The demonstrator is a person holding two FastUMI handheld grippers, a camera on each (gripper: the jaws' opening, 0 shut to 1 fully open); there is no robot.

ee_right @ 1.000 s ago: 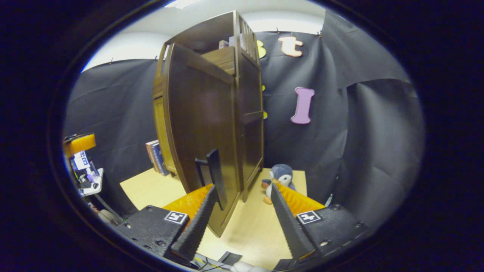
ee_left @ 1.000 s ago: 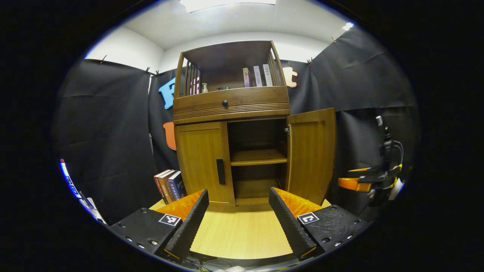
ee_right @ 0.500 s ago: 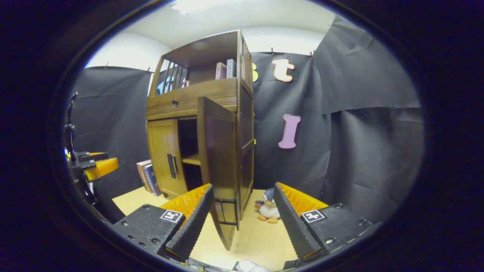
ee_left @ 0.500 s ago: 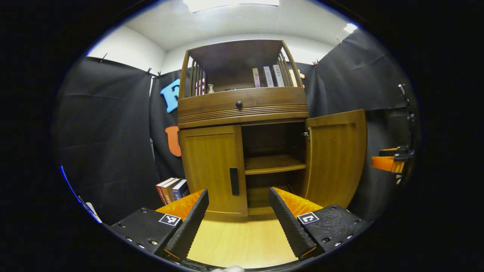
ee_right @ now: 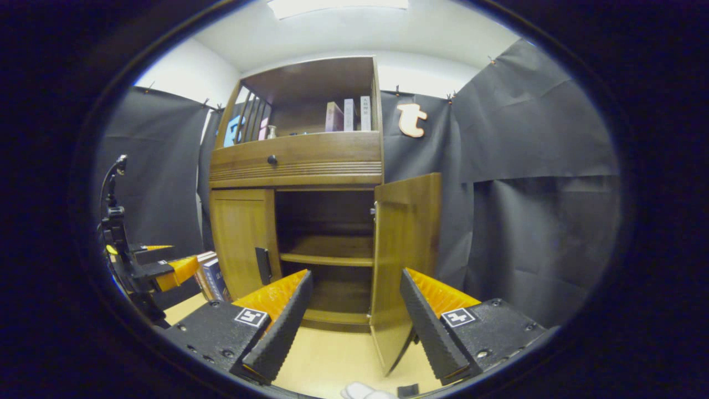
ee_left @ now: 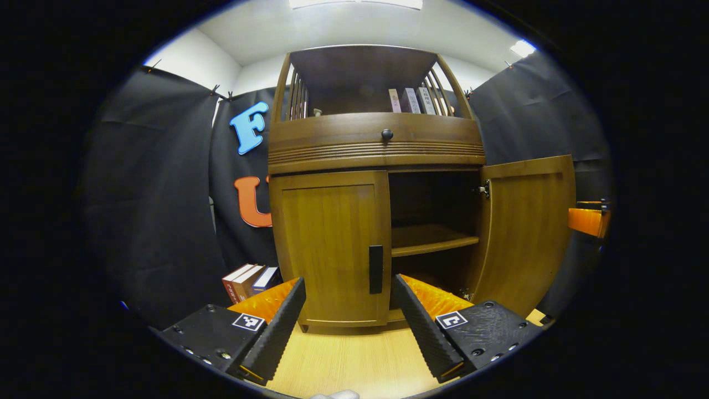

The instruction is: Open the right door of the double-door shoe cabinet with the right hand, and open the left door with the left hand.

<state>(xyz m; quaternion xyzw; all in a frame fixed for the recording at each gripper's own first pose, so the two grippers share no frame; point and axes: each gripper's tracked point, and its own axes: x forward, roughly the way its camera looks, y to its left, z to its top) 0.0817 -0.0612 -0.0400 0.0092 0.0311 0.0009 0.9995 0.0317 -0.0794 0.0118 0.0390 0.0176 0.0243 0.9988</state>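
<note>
Handle next: the slim black vertical pull (ee_left: 376, 269) on the closed brown wooden left door (ee_left: 331, 244) stands upright just ahead of your left tongs (ee_left: 350, 310), which gape wide and empty. Right tongs (ee_right: 354, 316) gape wide too, right door (ee_right: 403, 260) already swung open.

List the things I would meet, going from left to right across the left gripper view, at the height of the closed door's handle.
Books → left door → door handle → shelf → open right door → other gripper.
</note>
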